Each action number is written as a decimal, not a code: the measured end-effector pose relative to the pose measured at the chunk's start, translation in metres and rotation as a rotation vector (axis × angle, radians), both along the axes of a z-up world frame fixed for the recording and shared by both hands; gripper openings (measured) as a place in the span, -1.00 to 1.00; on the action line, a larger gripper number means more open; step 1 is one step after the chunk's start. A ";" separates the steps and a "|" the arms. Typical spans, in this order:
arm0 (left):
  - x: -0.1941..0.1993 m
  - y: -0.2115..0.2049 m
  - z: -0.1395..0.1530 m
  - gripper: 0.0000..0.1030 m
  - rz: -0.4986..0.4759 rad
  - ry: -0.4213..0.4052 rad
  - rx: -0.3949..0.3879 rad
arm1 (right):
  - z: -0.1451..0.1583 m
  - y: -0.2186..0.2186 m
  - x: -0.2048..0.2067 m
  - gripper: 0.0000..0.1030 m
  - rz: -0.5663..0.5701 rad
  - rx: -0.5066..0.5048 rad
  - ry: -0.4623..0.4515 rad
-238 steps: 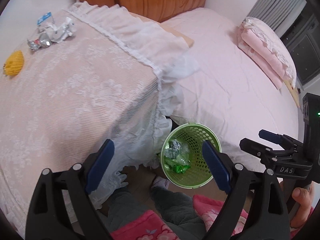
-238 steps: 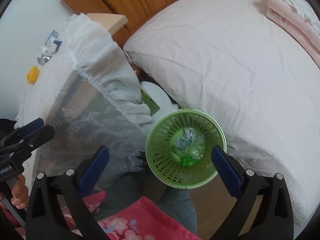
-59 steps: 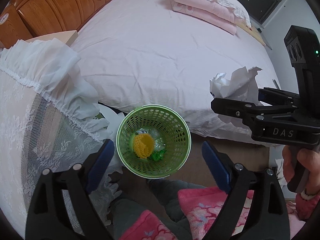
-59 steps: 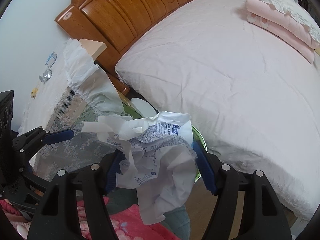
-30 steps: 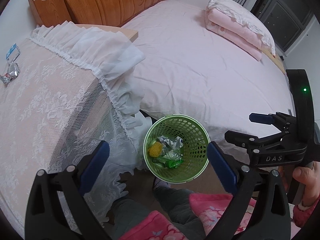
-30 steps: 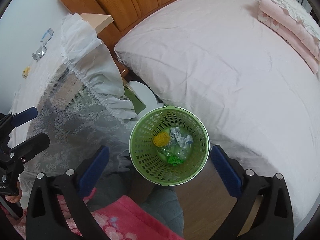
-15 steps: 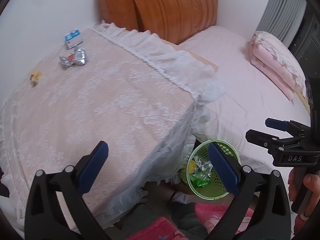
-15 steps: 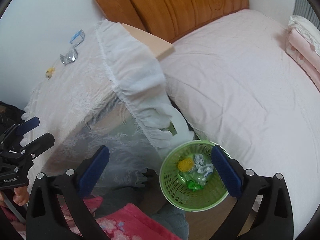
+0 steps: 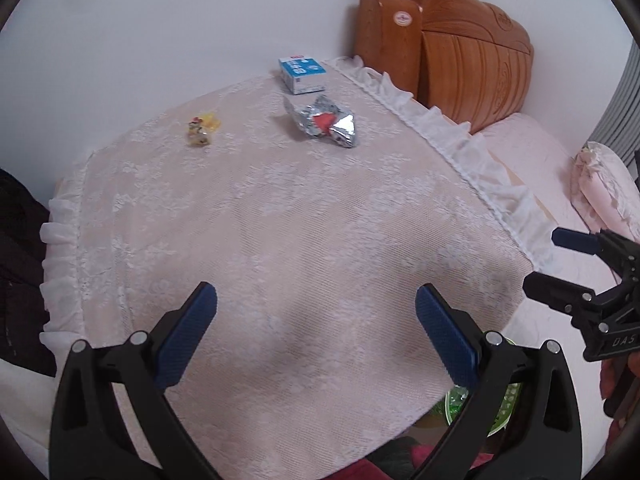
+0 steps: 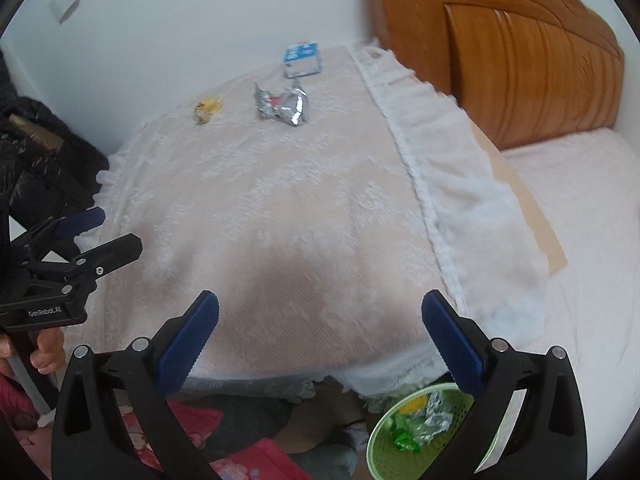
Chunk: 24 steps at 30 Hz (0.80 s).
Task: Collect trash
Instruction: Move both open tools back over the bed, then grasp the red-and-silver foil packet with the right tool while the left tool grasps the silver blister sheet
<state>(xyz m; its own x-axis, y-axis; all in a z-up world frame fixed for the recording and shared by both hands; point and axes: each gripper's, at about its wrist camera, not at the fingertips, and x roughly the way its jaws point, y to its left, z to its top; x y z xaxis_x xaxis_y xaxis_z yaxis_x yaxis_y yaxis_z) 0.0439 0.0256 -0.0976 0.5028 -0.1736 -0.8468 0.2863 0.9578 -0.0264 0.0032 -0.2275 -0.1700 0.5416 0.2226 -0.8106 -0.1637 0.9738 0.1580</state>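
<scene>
On the lace-covered table (image 9: 304,240) lie a crumpled silver wrapper (image 9: 324,122), a blue and white carton (image 9: 302,75) and a small yellow candy wrapper (image 9: 202,131), all at the far side. They also show in the right wrist view: the silver wrapper (image 10: 282,105), the carton (image 10: 301,59), the yellow wrapper (image 10: 207,110). My left gripper (image 9: 316,320) is open and empty above the table's near part. My right gripper (image 10: 320,324) is open and empty over the near edge. The green basket (image 10: 376,444) holds trash below the table's right corner.
A wooden headboard (image 10: 520,52) and pink bed (image 10: 592,216) lie to the right. A dark jacket (image 10: 36,160) hangs at the left. The white wall (image 9: 180,28) backs the table. A folded pink quilt (image 9: 604,184) sits on the bed.
Both grippers have swung up and left from over the basket to face the table top. The paper the right gripper held two seconds ago has gone into the basket.
</scene>
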 end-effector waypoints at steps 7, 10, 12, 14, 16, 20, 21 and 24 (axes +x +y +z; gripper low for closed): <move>0.054 0.054 -0.006 0.85 0.083 -0.018 -0.021 | 0.021 0.047 0.086 0.96 0.083 -0.073 -0.030; 0.077 0.071 -0.013 0.85 0.115 -0.026 -0.015 | 0.020 0.056 0.123 0.96 0.067 -0.032 -0.011; 0.092 0.082 -0.018 0.85 0.125 -0.031 -0.018 | 0.018 0.059 0.144 0.96 0.066 -0.024 -0.002; 0.104 0.091 -0.024 0.85 0.132 -0.031 -0.023 | 0.013 0.066 0.167 0.95 0.069 -0.037 0.011; 0.115 0.098 -0.030 0.85 0.140 -0.027 -0.034 | 0.005 0.073 0.191 0.91 0.062 -0.052 0.029; 0.129 0.107 -0.038 0.85 0.153 -0.010 -0.072 | -0.010 0.068 0.227 0.74 -0.008 0.027 0.088; 0.131 0.108 -0.039 0.85 0.153 -0.006 -0.081 | -0.015 0.064 0.237 0.70 -0.040 0.062 0.107; 0.133 0.107 -0.041 0.85 0.147 0.003 -0.088 | -0.024 0.061 0.255 0.63 -0.088 0.094 0.122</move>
<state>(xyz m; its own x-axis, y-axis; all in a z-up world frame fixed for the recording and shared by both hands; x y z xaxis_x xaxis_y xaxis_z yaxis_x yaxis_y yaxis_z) 0.1767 0.1330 -0.1386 0.5256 -0.1724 -0.8331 0.1435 0.9832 -0.1129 0.2587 -0.1662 -0.1938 0.4614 0.2565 -0.8493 -0.0524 0.9635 0.2625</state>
